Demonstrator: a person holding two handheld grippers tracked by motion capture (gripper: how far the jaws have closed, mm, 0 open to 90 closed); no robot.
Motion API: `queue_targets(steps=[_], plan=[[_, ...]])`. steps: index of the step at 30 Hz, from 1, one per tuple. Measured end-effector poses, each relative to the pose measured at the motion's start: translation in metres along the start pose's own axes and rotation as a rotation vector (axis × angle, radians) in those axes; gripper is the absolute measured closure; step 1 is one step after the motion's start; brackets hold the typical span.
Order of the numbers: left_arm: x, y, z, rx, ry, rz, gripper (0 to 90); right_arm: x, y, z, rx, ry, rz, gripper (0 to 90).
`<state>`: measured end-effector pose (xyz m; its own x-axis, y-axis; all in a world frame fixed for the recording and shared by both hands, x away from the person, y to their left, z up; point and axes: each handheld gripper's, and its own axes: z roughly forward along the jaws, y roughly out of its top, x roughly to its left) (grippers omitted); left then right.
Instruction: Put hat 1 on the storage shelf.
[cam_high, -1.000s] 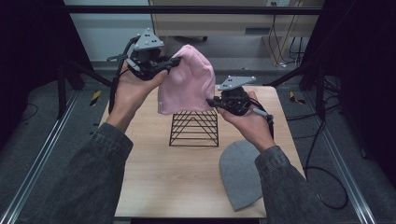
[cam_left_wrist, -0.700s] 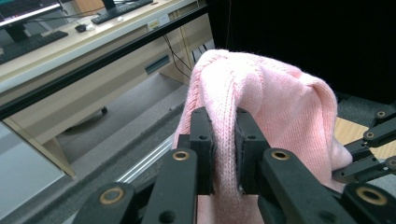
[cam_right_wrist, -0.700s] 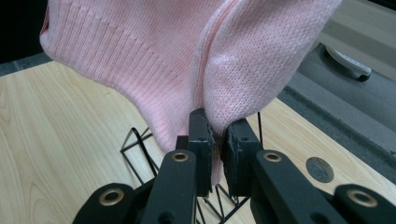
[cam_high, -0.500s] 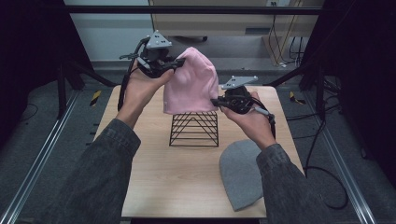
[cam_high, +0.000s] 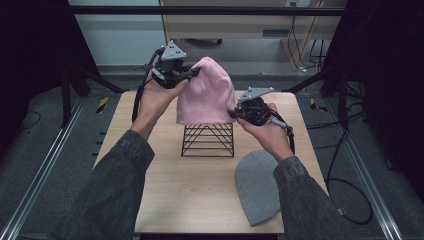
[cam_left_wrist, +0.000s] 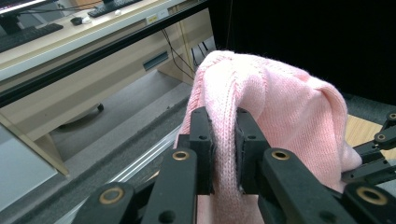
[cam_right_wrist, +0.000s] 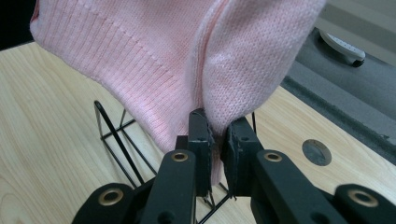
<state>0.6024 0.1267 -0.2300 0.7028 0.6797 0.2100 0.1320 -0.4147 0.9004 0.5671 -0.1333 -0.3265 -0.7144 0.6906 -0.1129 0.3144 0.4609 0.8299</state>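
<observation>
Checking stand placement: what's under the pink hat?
The black wire stand sits under the pink knit hat, on the wooden table. The hat's lower edge covers the stand's top, so contact cannot be seen.

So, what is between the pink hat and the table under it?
A black wire rack stands on the table directly below the pink hat, which both grippers hold up. The high view shows this; the right gripper view shows the rack's wires beneath the hem.

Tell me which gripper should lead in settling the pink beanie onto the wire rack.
Probably the right gripper: it pinches the pink beanie at its hem, just above the wire rack. The left gripper clamps the crown, higher up.
</observation>
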Motion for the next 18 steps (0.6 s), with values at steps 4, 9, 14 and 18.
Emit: queue_targets(steps=[4,9,14,18], plan=[[-0.004,-0.005,-0.001,-0.025,-0.011,0.004,79.9,0.0,-0.007,0.0,-0.011,0.0,0.005,82.4],[-0.006,-0.012,-0.003,-0.05,-0.025,0.011,79.8,0.003,-0.013,-0.002,-0.02,0.0,-0.002,82.4],[-0.007,-0.018,-0.005,-0.063,-0.031,0.007,79.9,0.005,-0.017,-0.002,-0.029,0.006,-0.009,82.4],[-0.006,-0.021,-0.01,-0.066,-0.018,0.007,79.9,0.008,-0.019,-0.001,-0.031,0.008,-0.017,82.3]])
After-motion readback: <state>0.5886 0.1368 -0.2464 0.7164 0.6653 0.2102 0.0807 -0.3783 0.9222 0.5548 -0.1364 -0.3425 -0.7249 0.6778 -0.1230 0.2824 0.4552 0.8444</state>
